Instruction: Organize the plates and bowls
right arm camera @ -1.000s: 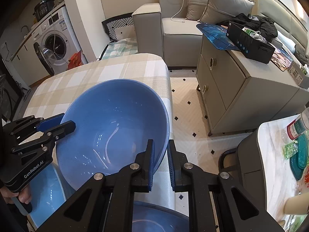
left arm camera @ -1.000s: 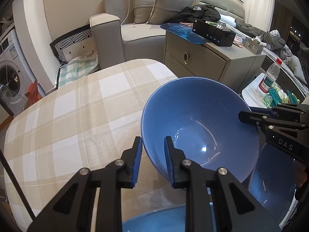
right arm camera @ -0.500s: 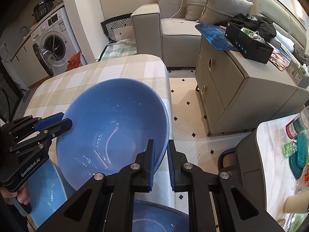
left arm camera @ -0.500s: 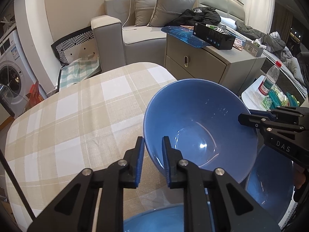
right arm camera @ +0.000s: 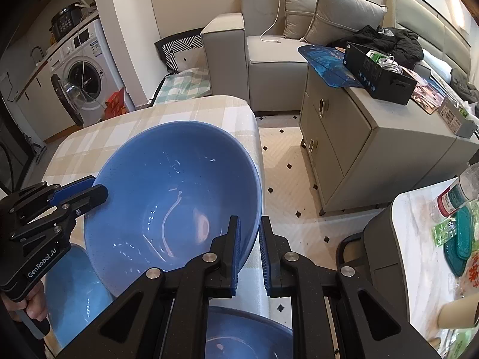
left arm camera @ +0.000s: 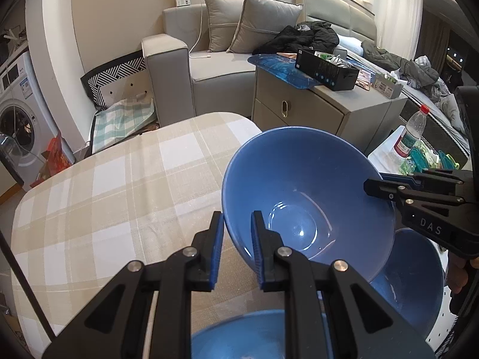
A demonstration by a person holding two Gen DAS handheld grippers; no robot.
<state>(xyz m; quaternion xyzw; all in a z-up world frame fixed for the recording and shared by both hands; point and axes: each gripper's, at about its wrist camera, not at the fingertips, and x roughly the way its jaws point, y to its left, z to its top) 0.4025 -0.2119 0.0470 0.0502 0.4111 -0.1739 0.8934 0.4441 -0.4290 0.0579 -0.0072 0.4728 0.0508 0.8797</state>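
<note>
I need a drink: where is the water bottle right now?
In the left wrist view the water bottle stands far right on a white side table, beside teal items, behind the right gripper.

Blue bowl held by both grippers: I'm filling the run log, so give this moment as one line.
left gripper: shut on big blue bowl rim | right gripper: shut on opposite rim | bowl: tilted above checked tablecloth | other blue bowls below

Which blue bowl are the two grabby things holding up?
The big tilted blue bowl in the middle. The left tool and right tool each pinch its rim. The other blue bowls sit lower down, with nothing gripping them.
</note>
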